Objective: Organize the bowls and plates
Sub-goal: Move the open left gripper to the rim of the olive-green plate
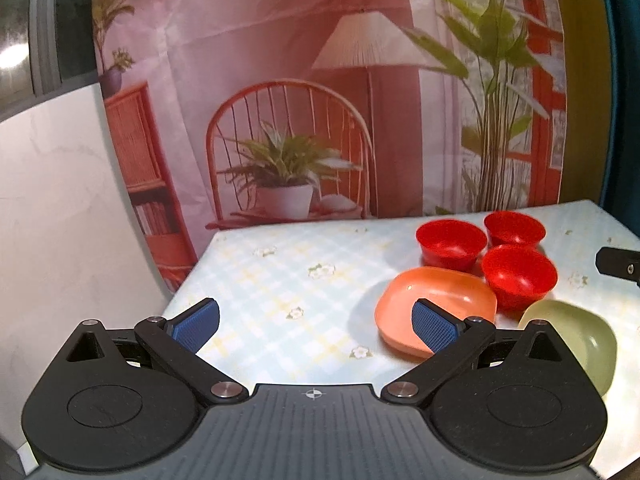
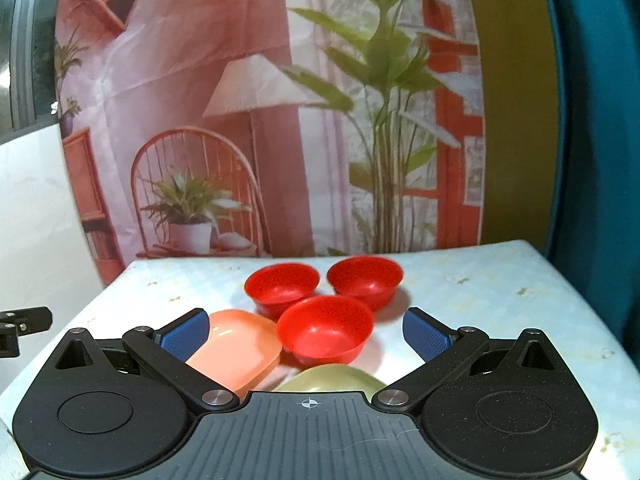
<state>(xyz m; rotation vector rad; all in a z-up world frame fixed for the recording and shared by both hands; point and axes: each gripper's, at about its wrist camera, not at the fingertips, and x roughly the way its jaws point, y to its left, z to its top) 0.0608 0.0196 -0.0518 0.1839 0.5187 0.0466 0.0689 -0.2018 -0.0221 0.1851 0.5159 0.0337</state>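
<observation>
Hovering grippers: left gripper (image 1: 316,330) and right gripper (image 2: 306,334), both spread wide and holding nothing, likely poised before a first pick.
Landmark: nearest red bowl (image 2: 325,330), upright on the checked tablecloth (image 2: 500,288), framed between the right gripper's blue pads.
Green plate (image 2: 330,378): just nearer than that bowl, partly hidden by the gripper body.
Orange plate (image 2: 236,346): left of the bowl, about touching it.
Two more red bowls (image 2: 282,284) (image 2: 365,280): just behind it, side by side.
Judgement: dishes clustered but unstacked; sorting seems not yet begun.
Backdrop (image 2: 280,120): printed room scene, farthest.
</observation>
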